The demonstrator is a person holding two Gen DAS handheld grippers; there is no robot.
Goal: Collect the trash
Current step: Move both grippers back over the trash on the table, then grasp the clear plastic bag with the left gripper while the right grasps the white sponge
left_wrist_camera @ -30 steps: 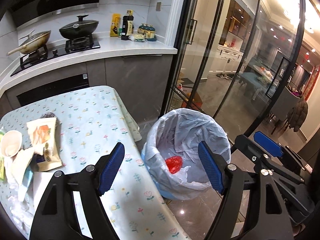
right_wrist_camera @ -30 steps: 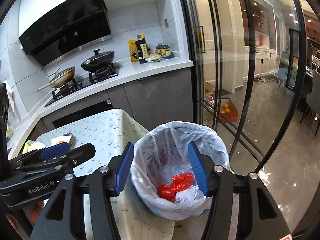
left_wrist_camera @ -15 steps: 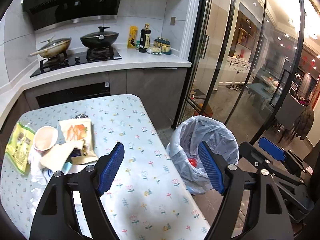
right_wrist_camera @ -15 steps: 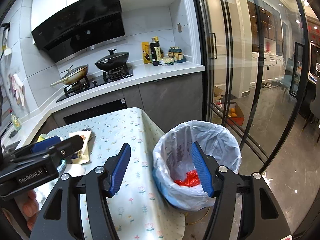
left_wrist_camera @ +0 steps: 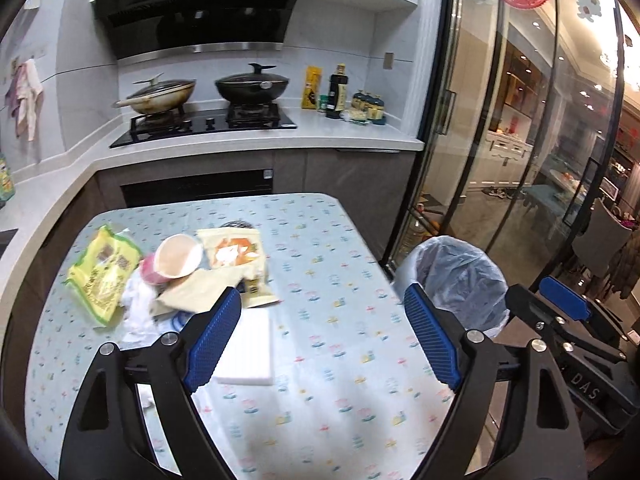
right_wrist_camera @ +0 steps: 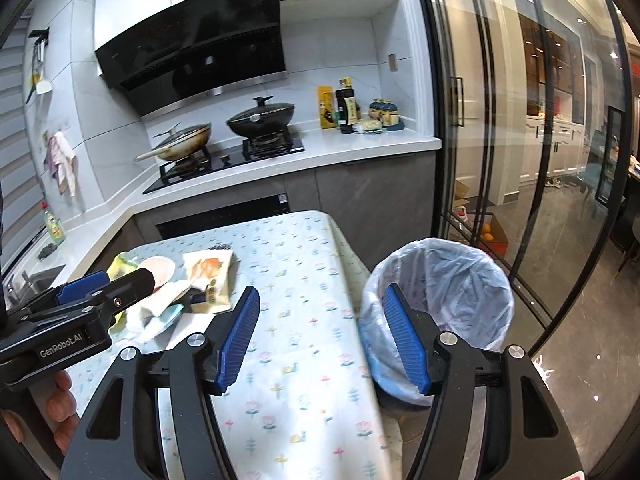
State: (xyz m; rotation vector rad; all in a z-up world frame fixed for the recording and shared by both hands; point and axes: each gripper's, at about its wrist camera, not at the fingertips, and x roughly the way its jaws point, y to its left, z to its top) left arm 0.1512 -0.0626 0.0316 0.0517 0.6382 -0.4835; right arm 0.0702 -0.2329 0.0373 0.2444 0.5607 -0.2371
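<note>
Table (left_wrist_camera: 320, 264), pale blue cloth with small flower print, corner rounded toward the counter. Trash clustered on its left part: yellow-green snack bag (left_wrist_camera: 102, 276) furthest left, pink-and-cream paper bowl (left_wrist_camera: 176, 258) tipped on its side just beside it, cream packet with orange print (left_wrist_camera: 236, 256) to the bowl's right. A tan paper sheet (left_wrist_camera: 196, 292) overlaps the bowl and packet on the near side, crumpled white tissue (left_wrist_camera: 138, 312) beneath it. White flat rectangular pad (left_wrist_camera: 250, 354) lies nearer, just beside the pile. Right half of cloth bare. Floor (right_wrist_camera: 568, 344): glossy grey tile; lined trash bin (right_wrist_camera: 440, 300) stands on it beside the table's right edge.
</note>
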